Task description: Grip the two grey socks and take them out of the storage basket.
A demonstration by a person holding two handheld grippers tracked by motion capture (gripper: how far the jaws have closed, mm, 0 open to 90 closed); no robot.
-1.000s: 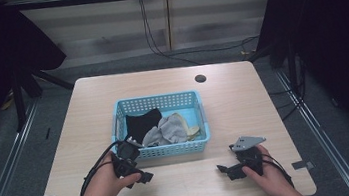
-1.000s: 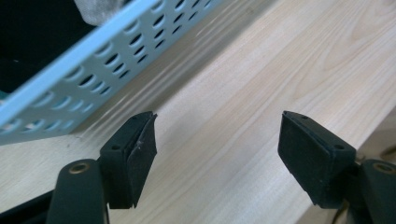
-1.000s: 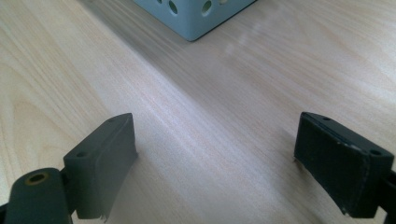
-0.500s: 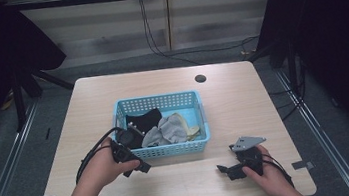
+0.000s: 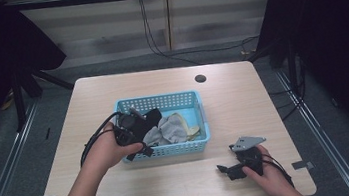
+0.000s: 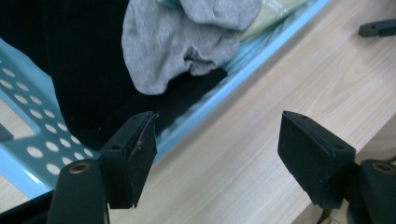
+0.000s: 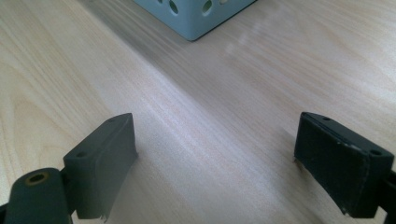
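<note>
A light blue perforated basket [image 5: 201, 117] stands mid-table. Inside lie a black cloth [image 5: 153, 116], a crumpled grey cloth [image 5: 170, 129] and a pale yellow piece [image 5: 190, 128]. My left gripper [image 5: 140, 145] hovers over the basket's front left corner, open, with nothing between its jaws. In the left gripper view the open jaws [image 6: 217, 140] straddle the basket's front rim [image 6: 254, 58], with the black cloth [image 6: 70, 70] and the grey cloth [image 6: 187, 46] just beyond. My right gripper [image 5: 227, 169] rests open on the table at the front right, and its view [image 7: 215, 154] faces bare wood and a basket corner [image 7: 196, 16].
A dark round hole [image 5: 200, 78] marks the tabletop behind the basket. Cables trail from both grippers toward the near edge. The wooden table [image 5: 263, 97] has free room right of the basket. A jaw of the other gripper [image 6: 378, 28] shows far off in the left gripper view.
My left hand has risen from the table in front of the basket and moved up over its front left corner. The right hand has stayed put.
</note>
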